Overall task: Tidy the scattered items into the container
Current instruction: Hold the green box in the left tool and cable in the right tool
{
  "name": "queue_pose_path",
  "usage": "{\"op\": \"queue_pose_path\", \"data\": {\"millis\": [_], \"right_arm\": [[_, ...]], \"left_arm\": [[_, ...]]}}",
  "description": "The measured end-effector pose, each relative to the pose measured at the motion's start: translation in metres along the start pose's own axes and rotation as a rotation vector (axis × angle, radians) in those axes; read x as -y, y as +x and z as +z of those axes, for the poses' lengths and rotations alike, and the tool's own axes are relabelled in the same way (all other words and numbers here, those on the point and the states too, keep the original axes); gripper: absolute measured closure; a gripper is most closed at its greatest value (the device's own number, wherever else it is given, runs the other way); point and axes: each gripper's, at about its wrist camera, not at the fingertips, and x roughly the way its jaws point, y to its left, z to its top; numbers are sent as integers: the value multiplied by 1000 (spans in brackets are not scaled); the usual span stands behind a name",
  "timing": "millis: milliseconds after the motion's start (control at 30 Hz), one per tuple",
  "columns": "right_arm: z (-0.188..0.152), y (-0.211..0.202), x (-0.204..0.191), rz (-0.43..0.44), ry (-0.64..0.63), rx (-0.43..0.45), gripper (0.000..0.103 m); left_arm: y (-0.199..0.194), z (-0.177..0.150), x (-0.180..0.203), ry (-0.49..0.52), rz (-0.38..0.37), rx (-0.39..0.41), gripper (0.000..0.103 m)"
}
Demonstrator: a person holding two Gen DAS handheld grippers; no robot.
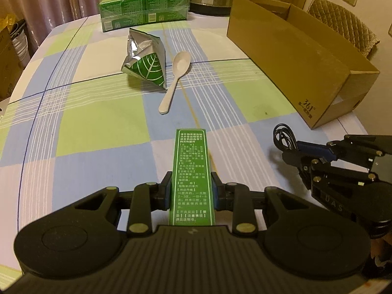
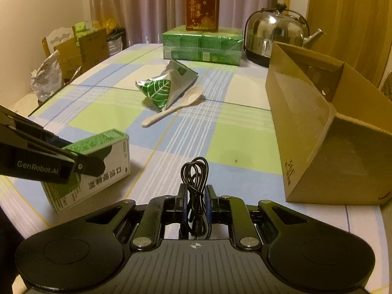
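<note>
While my left gripper [image 1: 191, 191] is clamped on the green medicine box [image 1: 192, 171] and my right gripper [image 2: 195, 202] pinches the coiled black cable [image 2: 194, 183], both loads sit low over the table [image 1: 98, 122], short of the cardboard box [image 2: 318, 127] on my right. I judge the cleanest way is to carry each above the box's near wall, then let go inside, cable first since it is nearer. A foil pouch [image 1: 144, 58] and white spoon [image 1: 175, 78] lie mid-table on the checked cloth; a kettle [image 2: 276, 36] and curtains stand beyond.
</note>
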Motion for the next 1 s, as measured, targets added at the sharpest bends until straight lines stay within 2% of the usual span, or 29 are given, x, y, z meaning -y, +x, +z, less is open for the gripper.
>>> {"op": "queue_pose_path", "data": {"millis": [400, 800, 1000], "right_arm": [[-9, 3, 2, -9, 12, -25, 92], [-14, 19, 8, -7, 19, -59, 92], [-12, 12, 6, -7, 14, -45, 92]], "left_arm": [[10, -9, 3, 13, 5, -36, 78], [36, 3, 4, 38, 5, -78, 78], [31, 5, 6, 42, 0, -62, 78]]}}
